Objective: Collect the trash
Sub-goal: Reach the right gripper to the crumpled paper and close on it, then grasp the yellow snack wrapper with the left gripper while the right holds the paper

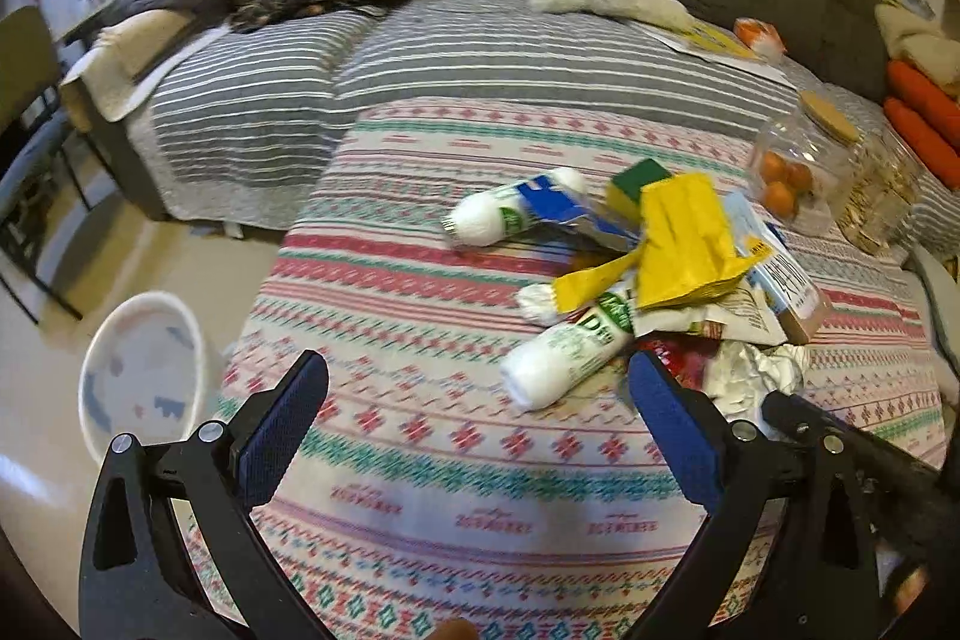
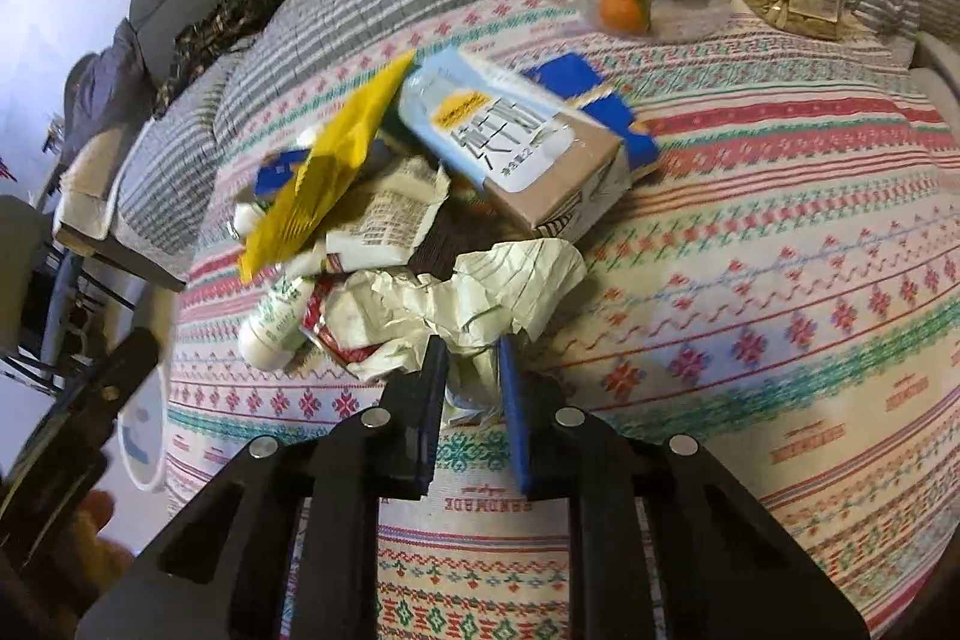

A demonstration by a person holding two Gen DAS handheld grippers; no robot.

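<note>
Blanket (image 1: 420, 340): patterned, spread over the couch, trash heaped on it.
Bin (image 1: 144, 370): white, on the floor left of the blanket.
Carton (image 2: 516, 148): far side of the heap.
Paper (image 2: 474, 298): crumpled wad at the near edge, its lower bit squeezed in the right claw (image 2: 471, 358).
Left claw (image 1: 474, 382): wide open, empty, bottle (image 1: 570, 358) just past its tips.

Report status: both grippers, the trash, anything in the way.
Left gripper open, empty, short of the bottle. Right gripper shut on crumpled paper. Rest of pile still on cloth. Nothing blocking.
</note>
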